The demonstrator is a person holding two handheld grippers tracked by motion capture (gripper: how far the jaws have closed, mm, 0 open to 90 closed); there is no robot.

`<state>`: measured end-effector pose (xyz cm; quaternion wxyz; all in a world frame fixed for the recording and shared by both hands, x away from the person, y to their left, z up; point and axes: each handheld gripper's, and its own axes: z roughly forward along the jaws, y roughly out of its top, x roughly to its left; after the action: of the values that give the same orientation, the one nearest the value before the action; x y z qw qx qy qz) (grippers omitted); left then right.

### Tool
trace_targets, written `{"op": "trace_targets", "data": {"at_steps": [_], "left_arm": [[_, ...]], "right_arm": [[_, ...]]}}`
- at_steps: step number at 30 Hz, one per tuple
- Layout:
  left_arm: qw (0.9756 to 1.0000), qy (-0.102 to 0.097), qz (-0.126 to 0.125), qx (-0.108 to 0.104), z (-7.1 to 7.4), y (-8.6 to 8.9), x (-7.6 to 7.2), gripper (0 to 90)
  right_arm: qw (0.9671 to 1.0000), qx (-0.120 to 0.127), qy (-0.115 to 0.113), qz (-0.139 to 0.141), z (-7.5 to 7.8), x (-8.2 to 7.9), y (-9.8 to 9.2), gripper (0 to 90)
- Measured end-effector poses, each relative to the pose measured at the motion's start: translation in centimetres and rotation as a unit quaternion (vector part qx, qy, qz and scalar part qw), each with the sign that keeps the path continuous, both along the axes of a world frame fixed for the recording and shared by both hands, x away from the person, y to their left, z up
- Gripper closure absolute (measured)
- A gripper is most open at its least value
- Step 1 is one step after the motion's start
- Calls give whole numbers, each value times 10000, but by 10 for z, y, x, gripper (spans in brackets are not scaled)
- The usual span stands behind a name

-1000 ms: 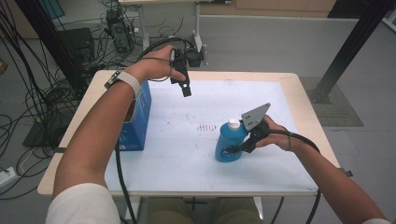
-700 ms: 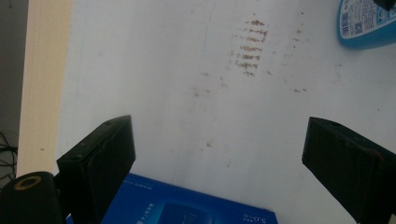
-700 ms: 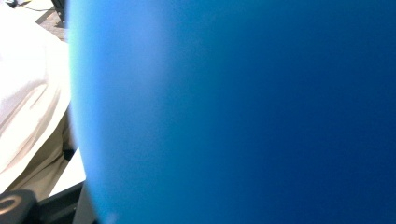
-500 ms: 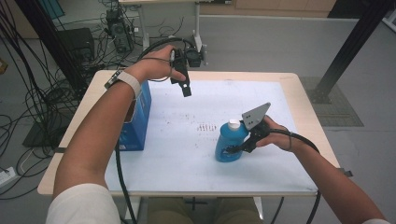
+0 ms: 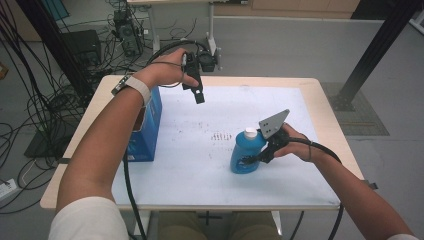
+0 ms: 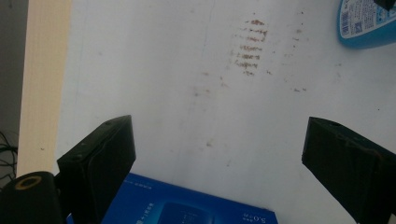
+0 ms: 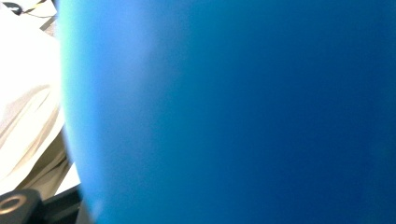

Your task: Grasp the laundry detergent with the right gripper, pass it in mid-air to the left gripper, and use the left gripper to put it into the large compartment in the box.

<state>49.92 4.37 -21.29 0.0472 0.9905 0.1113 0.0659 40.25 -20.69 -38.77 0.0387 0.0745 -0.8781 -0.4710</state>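
Handling notes for the blue plastic detergent bottle with a white screw cap (image 5: 246,152): it is standing upright on the white table covering (image 5: 200,165), toward the 4 o'clock part of the table in the high view, well apart from the blue cardboard box (image 5: 149,131) at the 9 o'clock edge.

The right gripper (image 5: 250,161) is coming in from the bottle's 3 o'clock side and is clamping the lower body, its grey three-cornered plate sitting level with the cap. Its jaws have just been closing, with the bottle between them. In the right gripper view the blue wall (image 7: 243,112) is pressing right up against the camera.

The left gripper (image 6: 219,172) is hanging above the 11 o'clock part of the table with jaws spread wide and nothing between them; its view is looking down on the stained covering and one edge of the box.

Judgement on handling:
- Weight: the fill level is not visible; treat the bottle as heavy and liable to slosh.
- Stiffness: the moulded wall is probably giving a little under pressure, so firm but not crushing force is advisable.
- Surface: the smooth, rounded plastic is likely slippery.
- Grip point: the narrower waist or handle region is looking safer than the broad belly; keeping the bottle upright is lowering the risk of rotation in the jaws.
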Motion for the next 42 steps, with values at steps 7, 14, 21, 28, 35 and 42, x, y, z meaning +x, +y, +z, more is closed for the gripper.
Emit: {"op": "trace_targets", "data": {"at_steps": [7,14,21,28,35,42], "left_arm": [[10000,-10,-7,-4,1,-1,-1,101],[10000,-20,-1,-9,1,-1,-1,101],[10000,-28,2,-5,2,0,-2,103],[10000,-29,3,-22,1,-1,-2,104],[10000,-28,6,-21,2,-1,-2,103],[10000,-34,10,-25,3,0,-2,104]], "right_arm": [[10000,-36,1,3,1,0,0,437],[10000,-23,10,2,0,0,0,437],[10000,-24,13,3,0,0,0,437],[10000,-16,13,2,0,0,0,436],[10000,-4,28,-1,0,0,0,436],[10000,-2,28,2,0,1,0,436]]}}
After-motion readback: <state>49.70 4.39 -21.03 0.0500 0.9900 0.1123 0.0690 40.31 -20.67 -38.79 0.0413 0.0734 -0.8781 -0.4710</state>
